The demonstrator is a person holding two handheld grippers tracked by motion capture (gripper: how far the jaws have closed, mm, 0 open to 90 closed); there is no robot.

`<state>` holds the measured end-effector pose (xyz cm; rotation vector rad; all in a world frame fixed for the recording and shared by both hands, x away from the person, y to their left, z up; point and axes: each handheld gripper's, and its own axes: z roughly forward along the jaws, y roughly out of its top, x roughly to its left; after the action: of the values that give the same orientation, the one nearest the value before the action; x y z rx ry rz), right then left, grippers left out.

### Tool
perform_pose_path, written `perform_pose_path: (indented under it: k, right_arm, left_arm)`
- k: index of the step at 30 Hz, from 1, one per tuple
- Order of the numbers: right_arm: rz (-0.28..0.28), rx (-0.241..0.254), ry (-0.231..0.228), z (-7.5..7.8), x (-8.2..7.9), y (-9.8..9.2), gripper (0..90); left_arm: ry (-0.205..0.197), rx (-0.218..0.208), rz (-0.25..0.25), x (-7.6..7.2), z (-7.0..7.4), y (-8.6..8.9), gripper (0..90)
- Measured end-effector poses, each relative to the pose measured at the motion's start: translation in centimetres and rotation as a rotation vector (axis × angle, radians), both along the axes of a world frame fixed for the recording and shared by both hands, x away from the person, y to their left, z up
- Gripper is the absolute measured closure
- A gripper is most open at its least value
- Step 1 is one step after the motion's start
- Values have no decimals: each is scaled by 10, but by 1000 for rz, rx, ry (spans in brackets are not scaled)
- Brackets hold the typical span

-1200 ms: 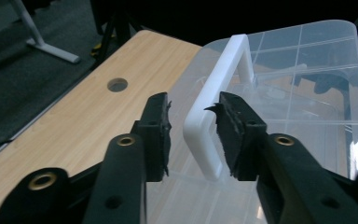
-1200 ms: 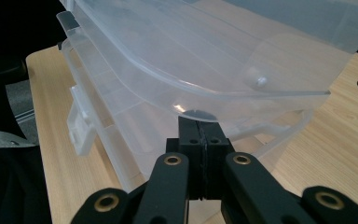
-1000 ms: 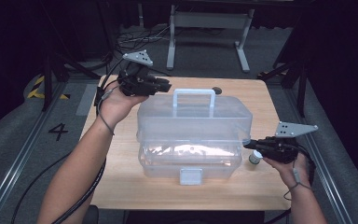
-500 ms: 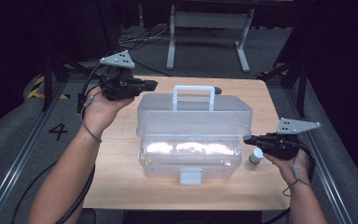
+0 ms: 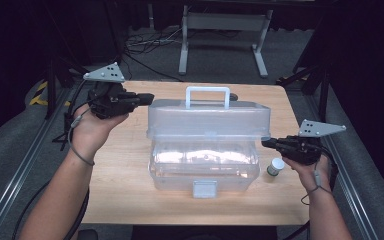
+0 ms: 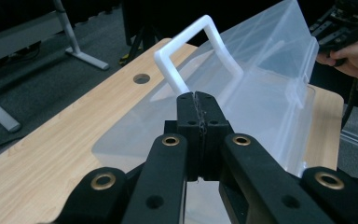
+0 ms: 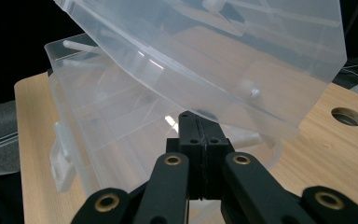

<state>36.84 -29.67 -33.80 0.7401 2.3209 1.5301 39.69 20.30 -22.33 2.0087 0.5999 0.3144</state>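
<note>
The left tool [image 5: 147,98], jaws together on nothing, sits at the raised lid's [image 5: 207,119] left end; the clear box [image 5: 204,167] stands mid-worktop [image 5: 120,195]. The right tool [image 5: 266,143], also closed empty, pokes under the lid's right edge. Neither grips the lid, so it could slip off a tip and drop shut, or a shove could slide the box into the small jar [image 5: 275,166]. The high view shows that jar; the left tool's view shows the white handle [image 6: 200,51] close up.
</note>
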Motion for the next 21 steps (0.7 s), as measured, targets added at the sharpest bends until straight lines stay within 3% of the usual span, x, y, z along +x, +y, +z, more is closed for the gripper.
perform_pose_path:
  k: [9, 21]
  right_arm:
    - [-25, 12, -17, 5, 4, 2, 900]
    - [-70, 23, -31, 11, 8, 5, 900]
  left_arm:
    - [3, 15, 6, -19, -7, 9, 896]
    - [22, 3, -8, -39, -23, 12, 896]
